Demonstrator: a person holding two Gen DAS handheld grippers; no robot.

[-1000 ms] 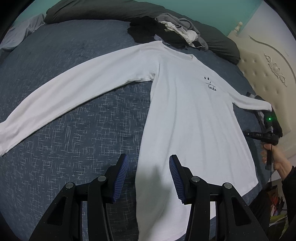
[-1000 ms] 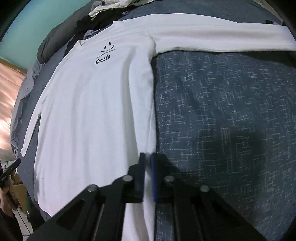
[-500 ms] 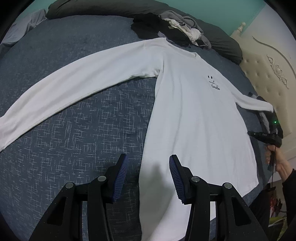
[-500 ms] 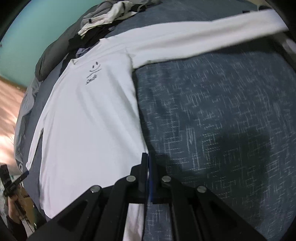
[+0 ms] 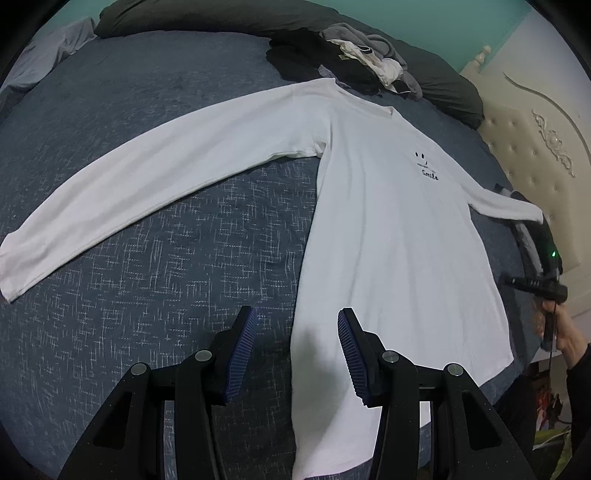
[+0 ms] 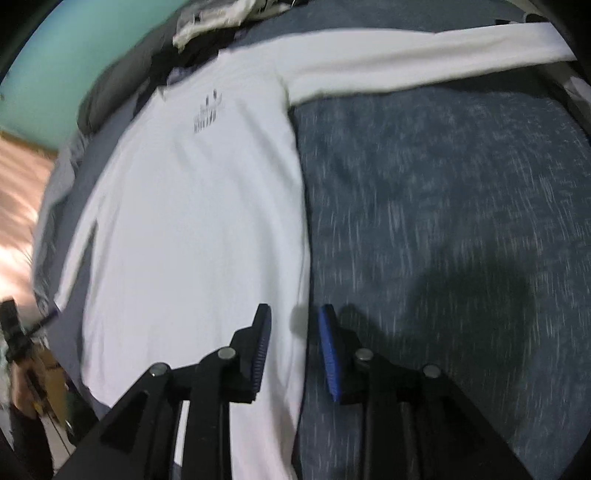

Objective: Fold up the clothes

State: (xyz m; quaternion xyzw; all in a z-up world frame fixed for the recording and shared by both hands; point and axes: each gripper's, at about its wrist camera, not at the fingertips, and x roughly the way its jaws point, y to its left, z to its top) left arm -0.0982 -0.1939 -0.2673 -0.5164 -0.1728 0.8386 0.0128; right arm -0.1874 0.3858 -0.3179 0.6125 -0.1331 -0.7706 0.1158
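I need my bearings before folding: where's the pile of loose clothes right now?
In the left wrist view the pile of loose clothes lies at the far top, just beyond the white shirt's collar, against the dark pillow.

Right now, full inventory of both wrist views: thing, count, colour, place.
long-sleeved shirt: 1, white with small black smile print, laid flat face up on the bed, sleeves spread.
bedspread: 1, dark blue with white flecks, under the shirt.
clothes pile: 1 heap, black, grey and white, beyond the shirt's collar.
pillow or duvet roll: dark grey, along the far edge of the bed.
headboard: 1, cream, tufted, at the bed's end.
wall: teal.
left gripper: open, straddling the shirt's side edge near the hem.
right gripper: open, straddling the opposite side edge.
hand: holding the right gripper's handle.
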